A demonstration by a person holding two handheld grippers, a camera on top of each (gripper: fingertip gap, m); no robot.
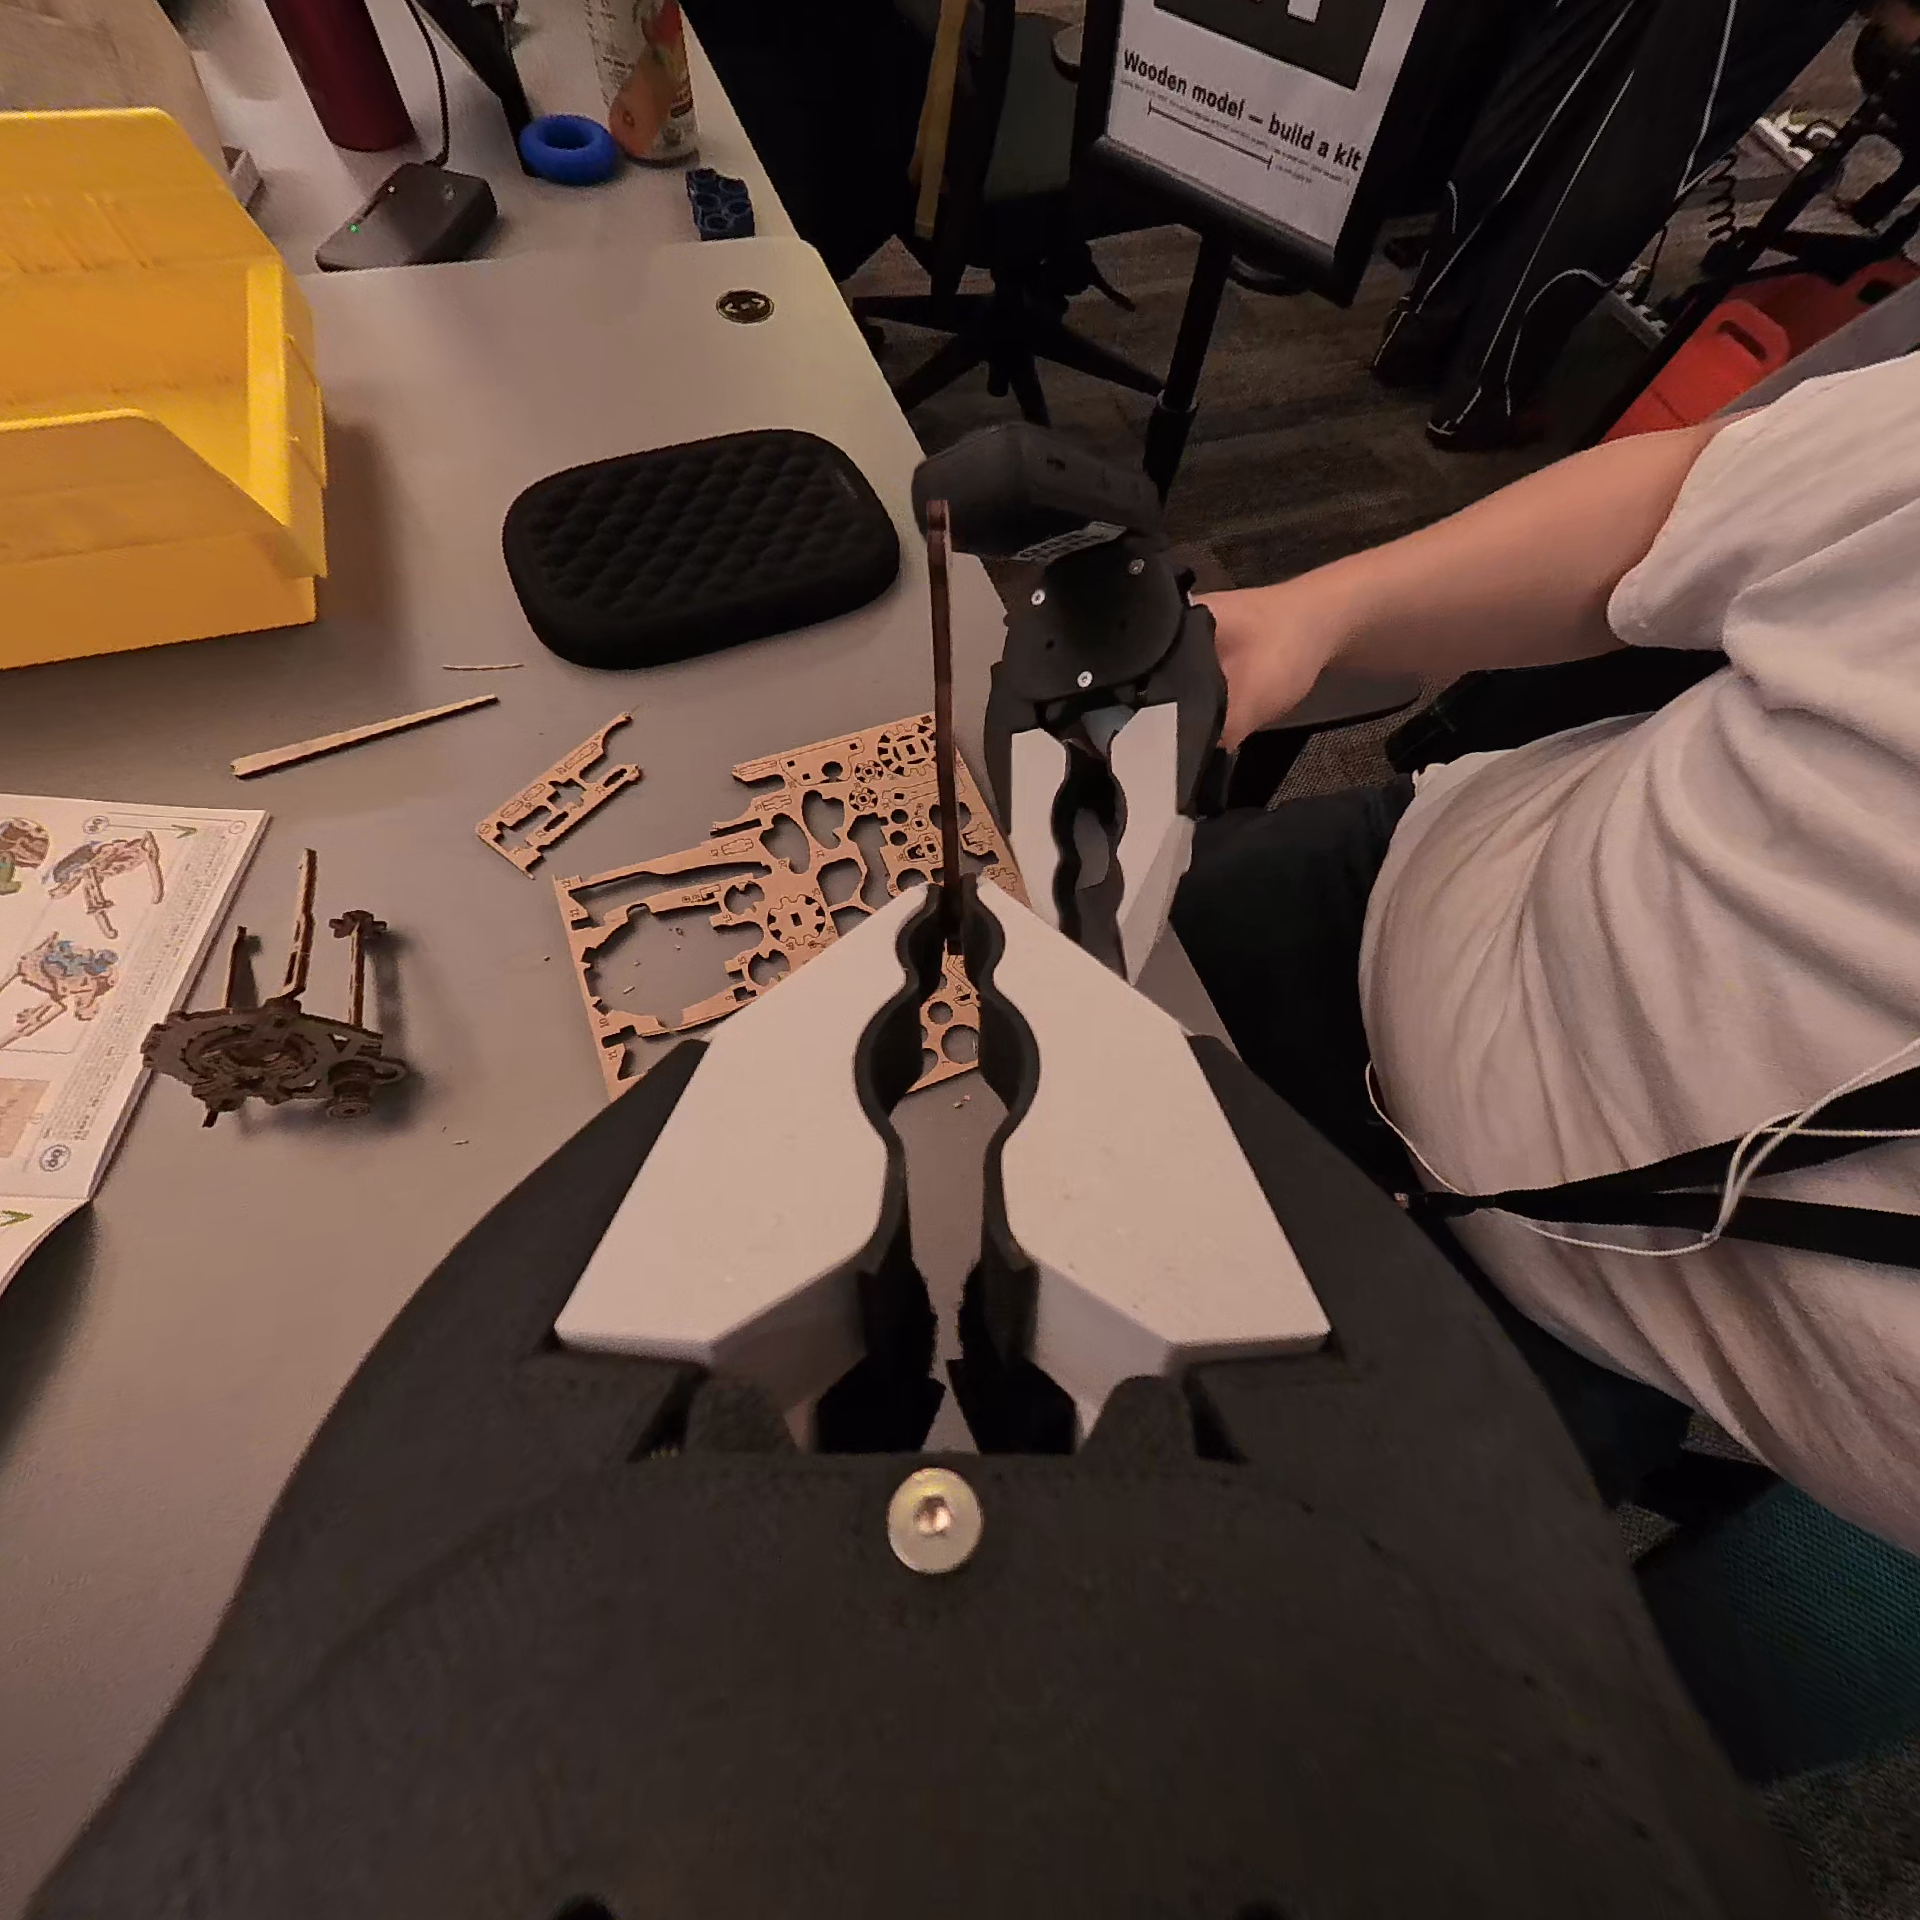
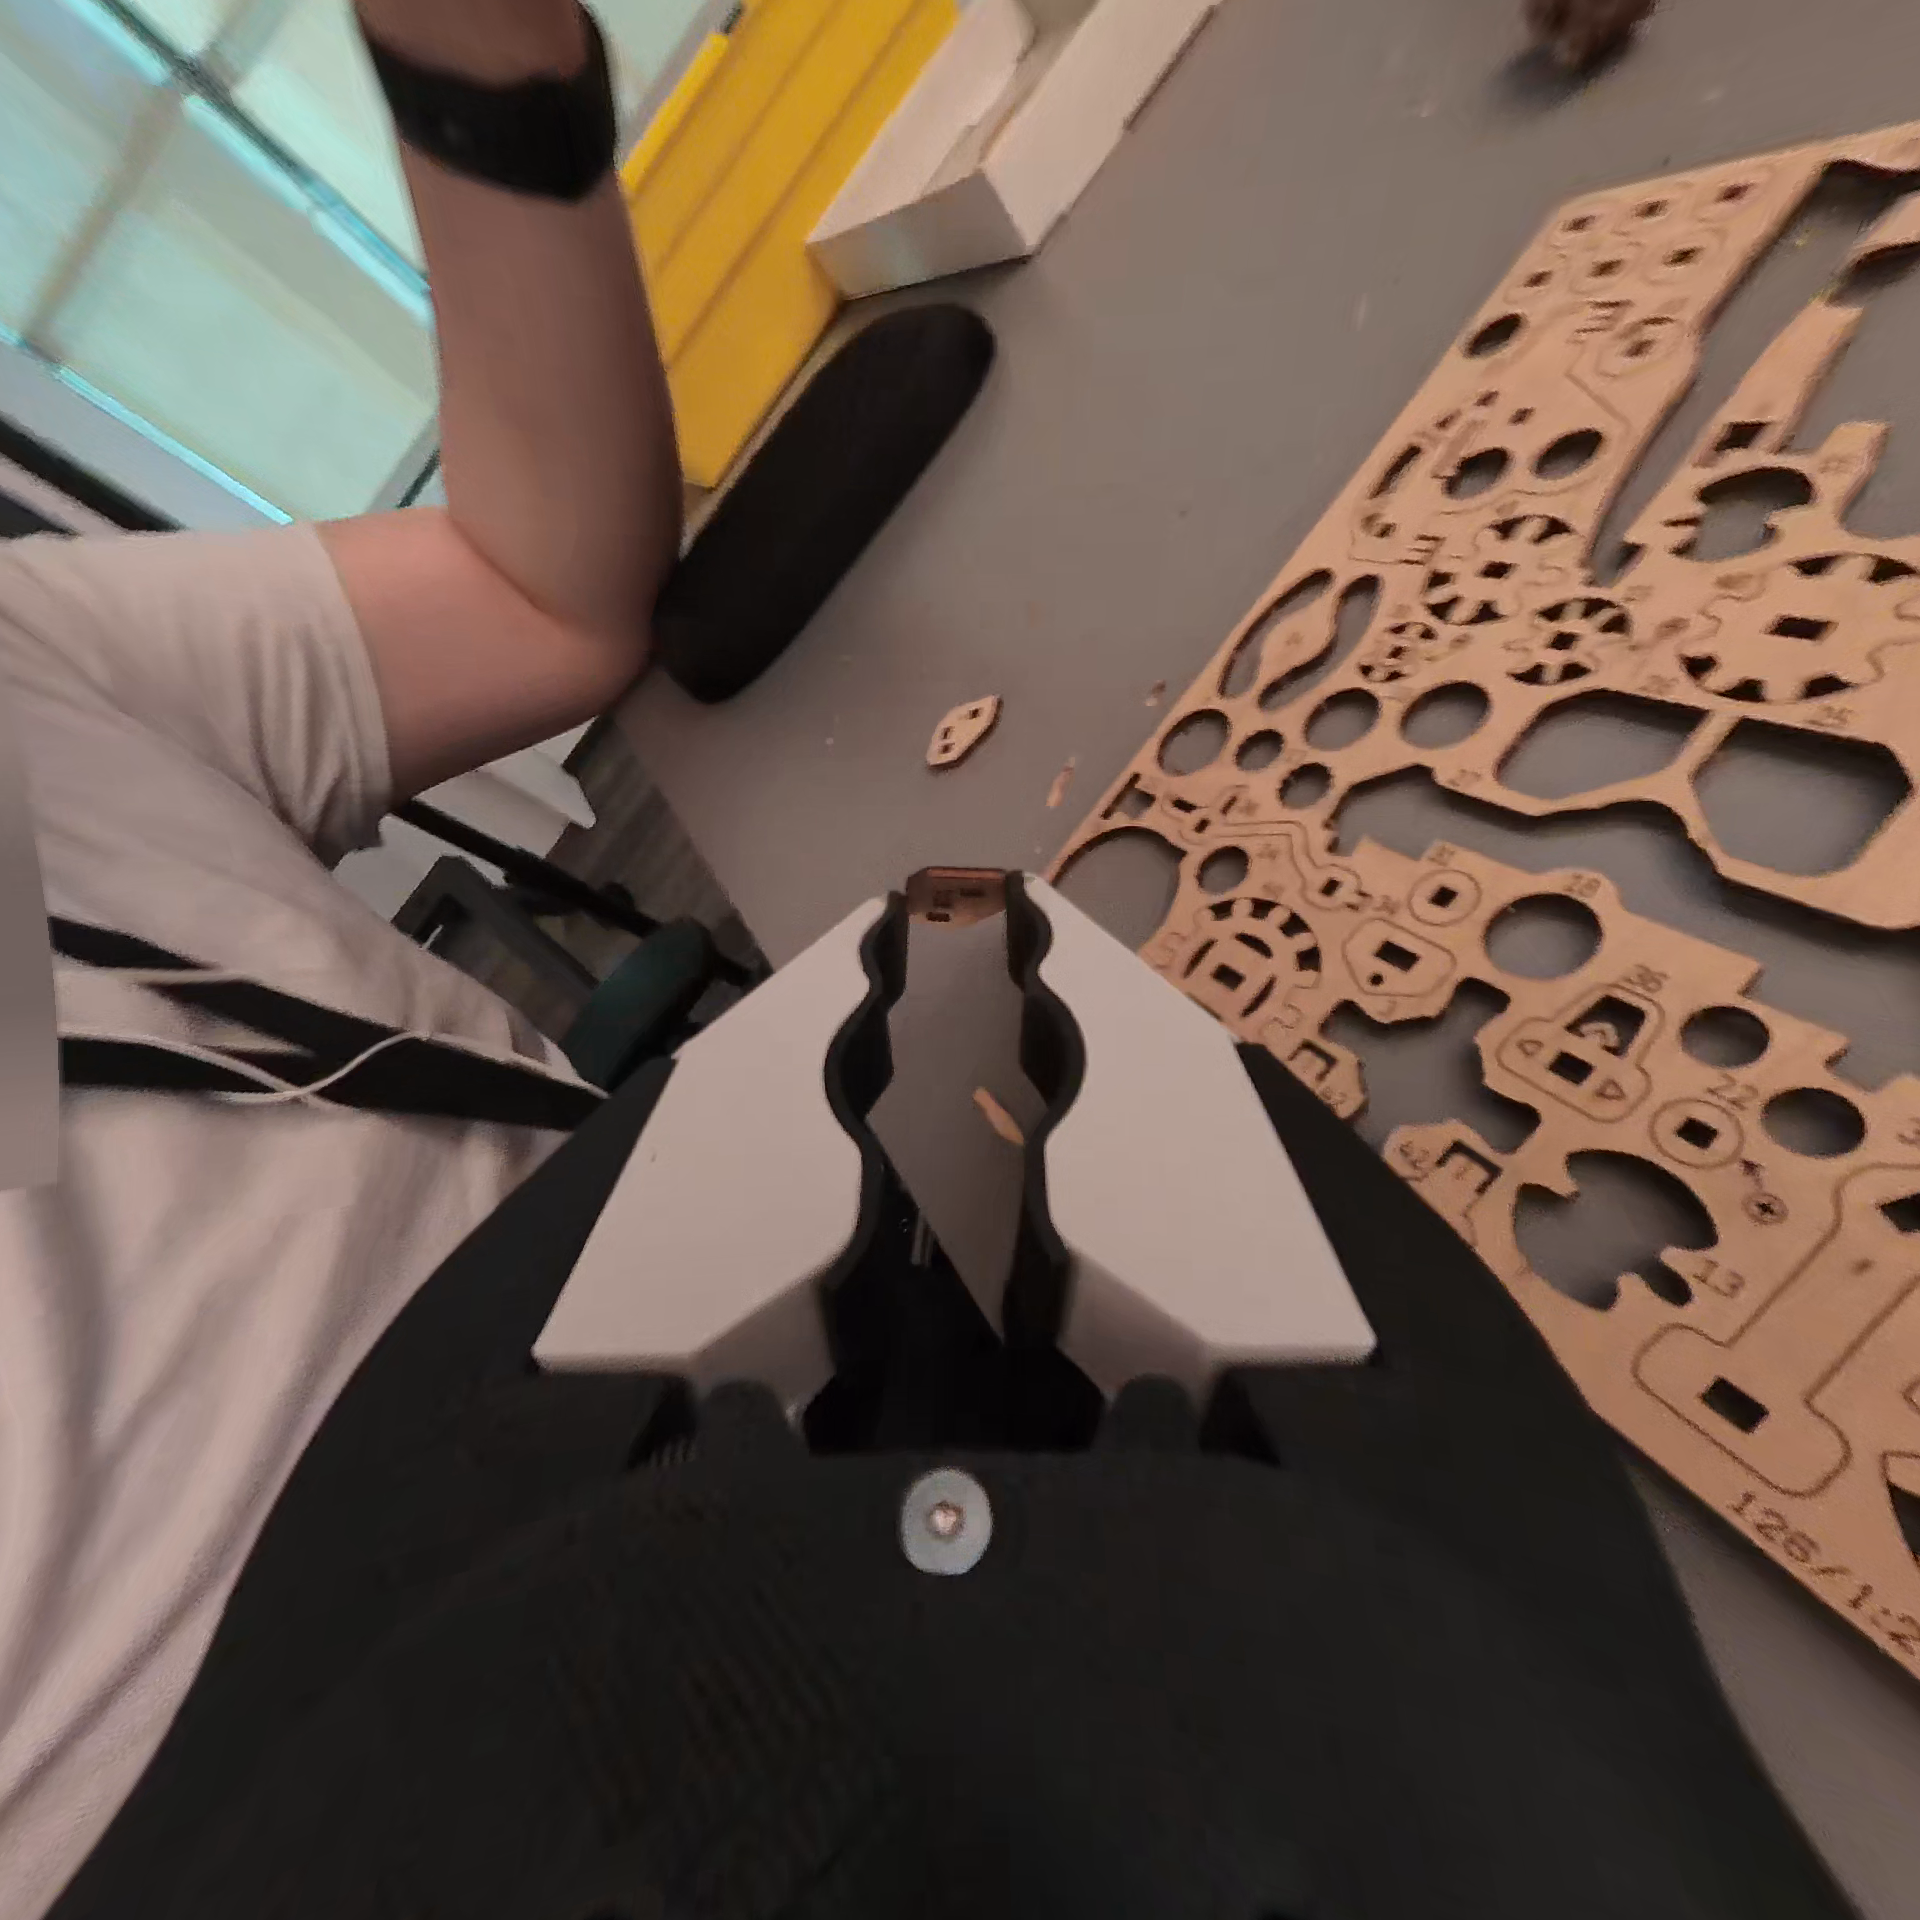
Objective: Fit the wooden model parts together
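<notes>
On your grey desk [image 1: 436,395], a yellow bin [image 1: 135,395] far left, a black quilted pad [image 1: 701,545] beside it, a blue ring [image 1: 569,145] and dark red bottle [image 1: 353,62] beyond, a sign on a stand [image 1: 1242,135] off the desk's edge.

I see tan punched sheet [image 1: 790,914] beyond left claw; black quilted pad [image 1: 701,545] farther; yellow bin [image 1: 145,384] far left; grey table [image 1: 260,1299].

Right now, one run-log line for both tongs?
left tongs: shut on dark wooden strip, upright | right tongs: shut on small wooden piece | parts sheet: flat on table
</notes>
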